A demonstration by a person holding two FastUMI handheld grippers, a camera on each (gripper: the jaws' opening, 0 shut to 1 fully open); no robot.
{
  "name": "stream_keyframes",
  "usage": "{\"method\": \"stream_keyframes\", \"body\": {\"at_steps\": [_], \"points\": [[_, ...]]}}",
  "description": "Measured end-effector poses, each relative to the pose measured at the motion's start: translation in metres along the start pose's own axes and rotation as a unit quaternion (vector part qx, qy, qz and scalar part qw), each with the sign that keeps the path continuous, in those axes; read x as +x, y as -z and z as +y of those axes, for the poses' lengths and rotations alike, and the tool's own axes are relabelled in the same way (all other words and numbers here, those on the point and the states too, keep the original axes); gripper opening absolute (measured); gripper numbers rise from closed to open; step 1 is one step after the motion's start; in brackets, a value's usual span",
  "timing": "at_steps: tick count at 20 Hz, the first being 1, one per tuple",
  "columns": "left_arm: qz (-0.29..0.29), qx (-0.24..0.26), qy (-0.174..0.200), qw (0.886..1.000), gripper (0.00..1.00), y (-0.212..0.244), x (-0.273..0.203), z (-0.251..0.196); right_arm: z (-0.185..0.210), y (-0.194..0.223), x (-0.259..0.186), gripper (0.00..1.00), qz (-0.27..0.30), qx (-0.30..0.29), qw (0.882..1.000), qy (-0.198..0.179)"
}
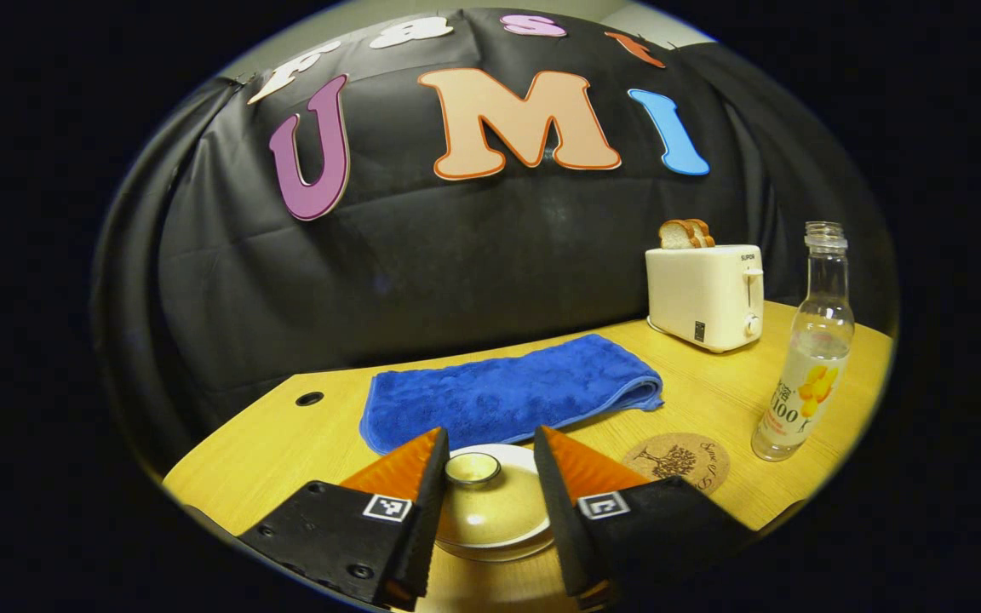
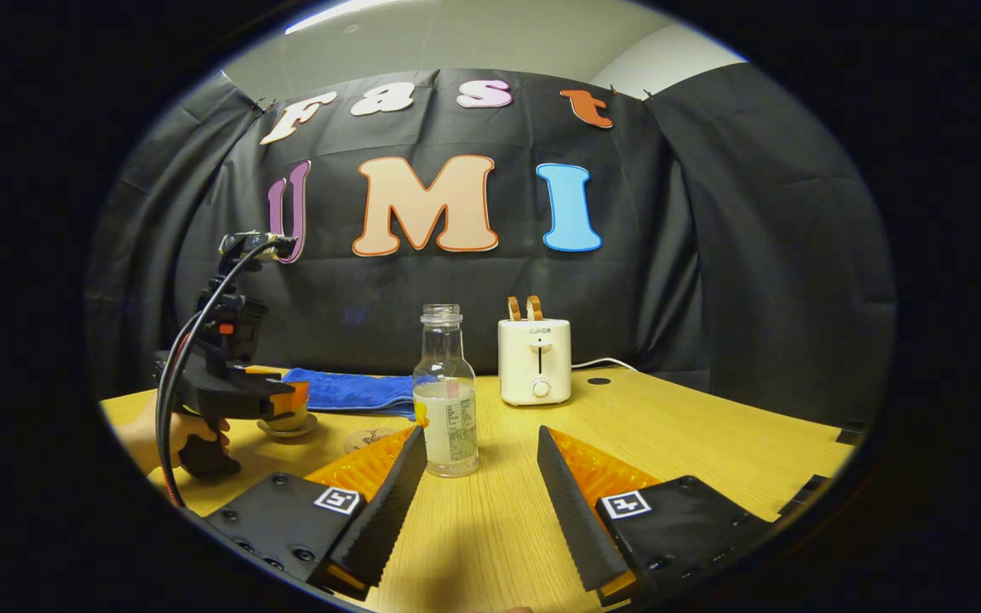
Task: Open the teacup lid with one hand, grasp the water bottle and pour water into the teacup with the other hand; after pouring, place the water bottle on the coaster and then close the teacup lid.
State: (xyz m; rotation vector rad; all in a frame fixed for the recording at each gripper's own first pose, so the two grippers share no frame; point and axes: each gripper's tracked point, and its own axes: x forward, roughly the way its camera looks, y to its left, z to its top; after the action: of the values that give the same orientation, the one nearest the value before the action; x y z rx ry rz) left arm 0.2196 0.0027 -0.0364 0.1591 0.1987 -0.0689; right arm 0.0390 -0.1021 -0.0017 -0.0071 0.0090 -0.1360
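A cream teacup with its lid (image 1: pixel 484 511) on sits close in the left gripper view, its round knob (image 1: pixel 473 467) level with the fingertips. My left gripper (image 1: pixel 488 455) is open, one finger on each side of the lid, not touching it. A cork coaster (image 1: pixel 679 461) lies just right of the cup. The clear uncapped water bottle (image 1: pixel 807 358) stands upright beyond the coaster. In the right gripper view the bottle (image 2: pixel 446 400) stands a little ahead of my open right gripper (image 2: pixel 480 443). There the left gripper (image 2: pixel 290 397) hovers over the teacup (image 2: pixel 286 424), held by a hand (image 2: pixel 169 436).
A folded blue towel (image 1: pixel 507 392) lies behind the cup. A white toaster (image 1: pixel 705 294) with bread slices stands at the back of the wooden table (image 2: pixel 695 426), its cord trailing right. Two cable holes (image 1: pixel 309 398) pierce the tabletop.
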Motion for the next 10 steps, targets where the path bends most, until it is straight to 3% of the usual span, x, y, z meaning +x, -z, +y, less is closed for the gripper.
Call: {"method": "stream_keyframes", "body": {"at_steps": [1,2,4,6,7,8,9,10], "points": [[0.000,-0.004,0.000,1.000,0.52,-0.0004,-0.0004,-0.0004,-0.0006,-0.0006,-0.0001,0.94,0.000,0.000,1.000,0.000],[-0.002,-0.006,0.001,1.000,0.48,-0.0010,-0.0003,-0.0001,-0.0006,-0.0003,-0.0005,0.94,0.000,0.000,1.000,0.000],[-0.003,-0.007,0.001,1.000,0.45,-0.0015,-0.0005,0.0008,-0.0002,-0.0006,-0.0006,0.80,-0.001,0.000,1.000,0.000],[-0.005,-0.006,-0.003,1.000,0.40,-0.0016,-0.0007,0.0029,-0.0005,0.0000,0.0000,0.80,0.000,0.000,1.000,0.000],[-0.007,-0.006,-0.006,1.000,0.37,-0.0033,-0.0008,0.0055,-0.0003,0.0000,0.0000,0.87,0.000,0.000,1.000,0.000],[-0.010,-0.008,-0.006,1.000,0.31,-0.0027,-0.0004,0.0051,-0.0005,0.0003,-0.0003,0.87,0.000,0.000,1.000,0.000],[-0.006,-0.007,-0.006,1.000,0.28,-0.0020,-0.0013,0.0047,-0.0009,-0.0002,-0.0005,0.94,0.000,0.000,1.000,0.000],[-0.005,-0.007,-0.006,1.000,0.27,-0.0009,-0.0017,0.0050,-0.0005,0.0002,0.0001,0.94,0.000,0.000,1.000,0.000]]}}
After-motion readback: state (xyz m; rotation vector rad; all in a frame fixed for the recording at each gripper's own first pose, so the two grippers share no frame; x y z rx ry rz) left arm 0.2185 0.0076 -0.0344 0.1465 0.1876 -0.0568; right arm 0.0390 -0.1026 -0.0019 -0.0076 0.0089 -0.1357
